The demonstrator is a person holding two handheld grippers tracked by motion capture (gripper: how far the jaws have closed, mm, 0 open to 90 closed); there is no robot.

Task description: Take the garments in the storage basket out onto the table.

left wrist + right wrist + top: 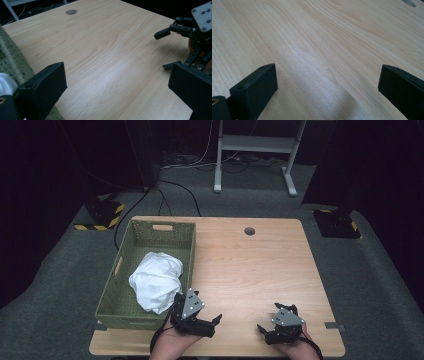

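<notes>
- Left gripper [216, 320]: held low over the near edge of the table, just beside the near right corner of the basket. Its jaws stand wide apart with nothing between them — a ready posture, judged to precede a reach toward the cloth.
- Right gripper [261, 327]: held low near the table's near right corner, well apart from the basket. Its jaws are likewise spread wide and hold nothing (bare wood lies between them in the right gripper view). It is judged to be parked clear, leaving the middle of the table free as a working area.
- White cloth [157, 280]: the item in hand. It lies bunched and crumpled inside the basket, toward the near end, resting against the right wall. Neither gripper touches it.
- Green woven basket [150, 232]: set along the left side of the table, long axis running away from the person — placed within easy reach of the left gripper.
- Table [260, 265]: light wood-grain top, bare apart from the basket, with a round cable hole [249, 231] near the far edge.
- Room: grey carpet surrounds the table; black cables [175, 190] trail across it, the white frame of another desk [255, 150] stands beyond, and yellow-and-black striped markers [107, 215] sit at either side. The background is dark.
</notes>
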